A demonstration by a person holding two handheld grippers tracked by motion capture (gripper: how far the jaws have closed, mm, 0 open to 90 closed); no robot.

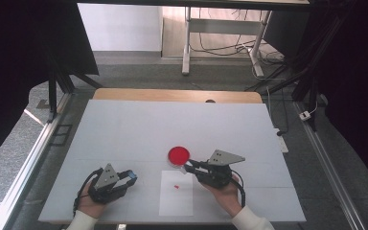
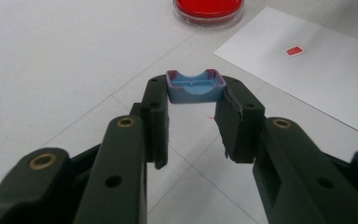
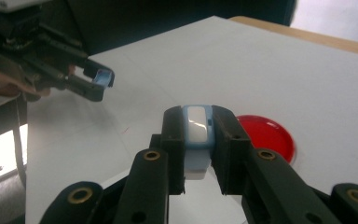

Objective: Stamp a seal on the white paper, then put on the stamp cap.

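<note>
Left gripper (image 2: pixel 196 100) is clamping a blue cap (image 2: pixel 196 86) by its sides, right gripper (image 3: pixel 198 140) is pinching a light-blue pen-like tool (image 3: pixel 197 135), both looking light, stiff, slippery plastic, red dish (image 1: pixel 178 155) sitting beyond.

The counter (image 1: pixel 139 129) is a white surface with a wooden strip along its far edge. A red-filled round dish (image 1: pixel 178 155) sits right of centre, and just nearer lies a white sheet of paper (image 1: pixel 176 199) bearing a small red mark (image 1: pixel 176 186).
</note>
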